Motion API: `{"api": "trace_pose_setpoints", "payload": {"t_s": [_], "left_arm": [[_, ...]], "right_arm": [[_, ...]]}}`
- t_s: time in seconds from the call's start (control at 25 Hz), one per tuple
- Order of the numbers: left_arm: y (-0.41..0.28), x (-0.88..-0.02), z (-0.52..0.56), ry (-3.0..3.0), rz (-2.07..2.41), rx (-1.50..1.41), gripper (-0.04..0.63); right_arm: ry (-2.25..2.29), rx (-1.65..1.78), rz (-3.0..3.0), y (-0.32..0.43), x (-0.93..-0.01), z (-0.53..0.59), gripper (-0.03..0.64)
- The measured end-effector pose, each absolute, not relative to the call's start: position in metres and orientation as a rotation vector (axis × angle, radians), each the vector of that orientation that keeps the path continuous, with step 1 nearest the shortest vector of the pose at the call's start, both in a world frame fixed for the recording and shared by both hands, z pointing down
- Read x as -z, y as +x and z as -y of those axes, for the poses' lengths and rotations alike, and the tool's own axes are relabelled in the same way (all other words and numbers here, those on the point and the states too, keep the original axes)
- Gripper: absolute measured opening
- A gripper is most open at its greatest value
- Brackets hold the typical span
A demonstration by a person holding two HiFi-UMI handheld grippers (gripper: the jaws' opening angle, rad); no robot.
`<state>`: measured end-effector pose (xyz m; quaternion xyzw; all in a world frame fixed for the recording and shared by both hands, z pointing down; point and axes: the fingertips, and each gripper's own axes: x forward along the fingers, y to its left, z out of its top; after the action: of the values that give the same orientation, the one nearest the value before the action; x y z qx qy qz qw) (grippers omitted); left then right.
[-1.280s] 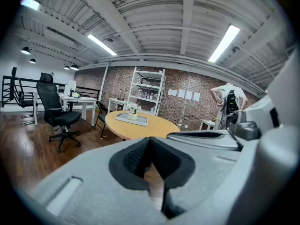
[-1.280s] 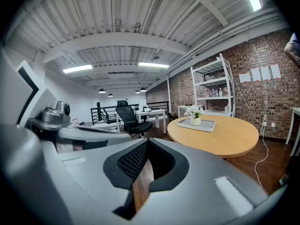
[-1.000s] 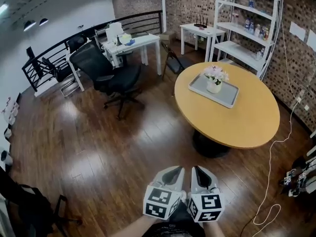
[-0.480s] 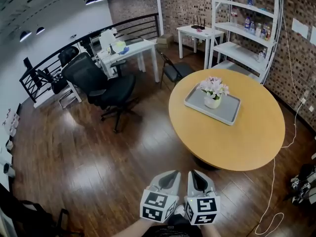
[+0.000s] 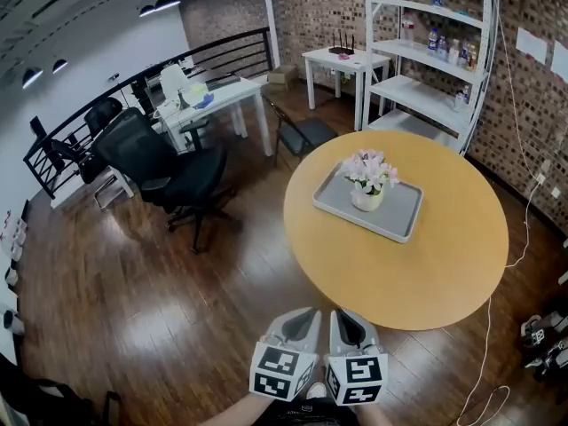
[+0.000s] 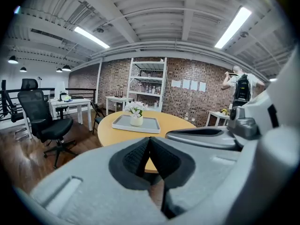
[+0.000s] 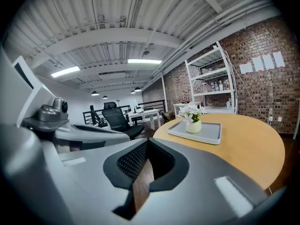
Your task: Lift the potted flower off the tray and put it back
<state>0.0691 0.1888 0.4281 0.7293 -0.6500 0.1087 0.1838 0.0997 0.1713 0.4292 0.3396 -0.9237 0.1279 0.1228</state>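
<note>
A potted flower, white-pink blooms in a cream pot, stands on a grey tray on the round yellow table. My left gripper and right gripper hang side by side over the wooden floor, short of the table's near edge. Both are shut with nothing between the fingers. In the left gripper view the left gripper points at the flower and tray, far ahead. From the right gripper the flower and tray show ahead to the right.
A black office chair and a white desk stand to the left, and a folding chair by the table's far side. White shelves line the brick wall. A white cable trails on the floor at right. A person stands far off.
The table, tray and flower have come nearer and shifted left in the head view. Both grippers have stayed shut and side by side.
</note>
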Motion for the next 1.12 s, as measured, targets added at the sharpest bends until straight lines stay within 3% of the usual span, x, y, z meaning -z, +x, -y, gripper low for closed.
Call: {"api": "trace_pose_setpoints", "payload": {"t_s": [1.12], "left_arm": [[-0.017,-0.46,0.036,2.227,1.561,-0.372,0.003]], "right_arm": [[1.277,-0.408,2.508,0.02,-0.46,0.042,0.002]]}}
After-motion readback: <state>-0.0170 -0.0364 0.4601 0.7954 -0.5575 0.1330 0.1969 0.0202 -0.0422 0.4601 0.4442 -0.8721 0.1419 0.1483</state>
